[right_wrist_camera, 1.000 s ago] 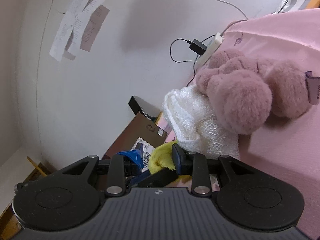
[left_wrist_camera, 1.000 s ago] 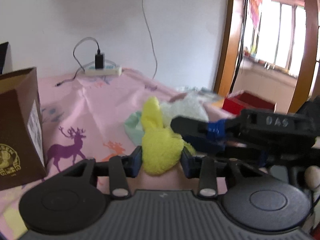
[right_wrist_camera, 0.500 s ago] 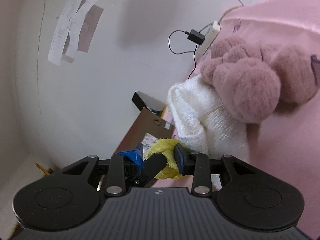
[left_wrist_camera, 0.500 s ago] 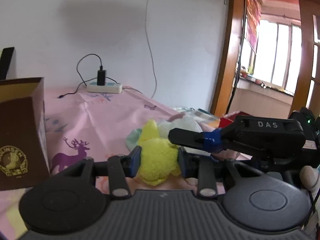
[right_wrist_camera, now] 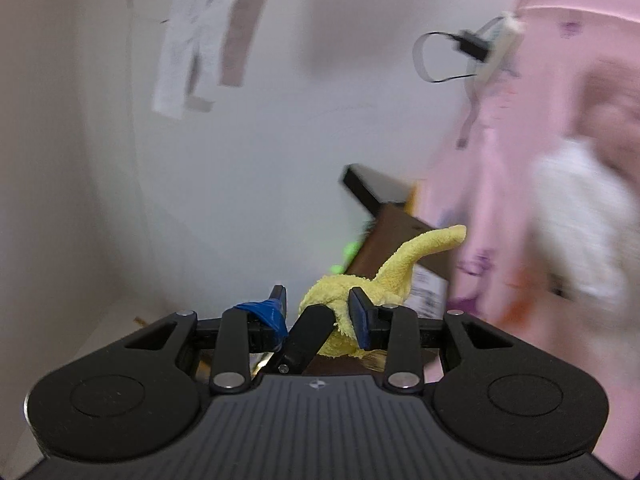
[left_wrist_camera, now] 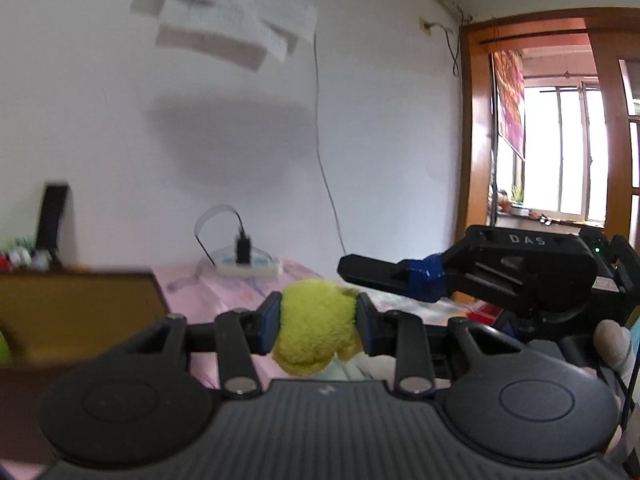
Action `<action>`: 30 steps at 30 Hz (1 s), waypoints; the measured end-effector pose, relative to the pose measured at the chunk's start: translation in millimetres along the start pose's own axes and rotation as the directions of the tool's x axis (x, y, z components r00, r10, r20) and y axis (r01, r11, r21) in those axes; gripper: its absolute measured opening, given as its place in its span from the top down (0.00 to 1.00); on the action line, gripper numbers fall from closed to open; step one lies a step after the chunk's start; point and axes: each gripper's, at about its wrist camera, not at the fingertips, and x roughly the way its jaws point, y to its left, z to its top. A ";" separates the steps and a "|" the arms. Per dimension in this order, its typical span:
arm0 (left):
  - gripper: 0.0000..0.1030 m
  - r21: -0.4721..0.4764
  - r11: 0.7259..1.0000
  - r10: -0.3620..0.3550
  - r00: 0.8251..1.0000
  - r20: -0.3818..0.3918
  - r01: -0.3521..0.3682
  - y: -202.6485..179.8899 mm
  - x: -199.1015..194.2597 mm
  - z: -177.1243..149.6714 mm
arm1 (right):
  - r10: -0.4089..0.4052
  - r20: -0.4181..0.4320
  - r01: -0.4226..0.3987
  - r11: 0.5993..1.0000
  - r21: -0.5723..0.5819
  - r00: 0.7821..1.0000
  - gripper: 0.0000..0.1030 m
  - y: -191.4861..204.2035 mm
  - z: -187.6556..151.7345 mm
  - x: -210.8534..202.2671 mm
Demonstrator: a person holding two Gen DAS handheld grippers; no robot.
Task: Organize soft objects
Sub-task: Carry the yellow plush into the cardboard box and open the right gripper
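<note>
A yellow fluffy cloth sits bunched between the blue pads of my left gripper, which is shut on it and holds it up above the pink bedsheet. In the right wrist view the same yellow cloth has one end sticking up to the right. My right gripper stands open around one black finger of the left gripper. Its right pad rests against the cloth and its left pad is clear of it. The right gripper reaches in from the right in the left wrist view.
A brown cardboard box stands at the left on the sheet. A power strip with a plugged charger lies by the wall. A white towel and a pink plush lie blurred at the right. A doorway opens at the far right.
Both grippers have risen and the yellow cloth has come up off the sheet in the left gripper. The right gripper's jaws have widened. The white towel stayed below.
</note>
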 end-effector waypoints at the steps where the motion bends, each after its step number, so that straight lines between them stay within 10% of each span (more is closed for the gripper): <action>1: 0.69 0.013 1.000 0.015 1.000 0.015 -0.015 4.9 -2.9 7.1 | 0.015 -0.007 -0.015 1.000 -0.013 1.000 0.82 5.8 2.0 7.9; 18: 0.69 -0.005 0.962 0.273 0.962 -0.011 -0.273 141.0 5.9 25.9 | 0.013 -0.184 -0.042 0.987 -0.156 0.983 0.81 11.3 -4.3 186.0; 30: 0.64 -0.005 0.883 0.466 0.877 -0.115 -0.469 180.4 16.1 14.5 | -0.009 -0.164 -0.021 0.982 -0.185 0.986 0.81 3.4 -5.4 214.4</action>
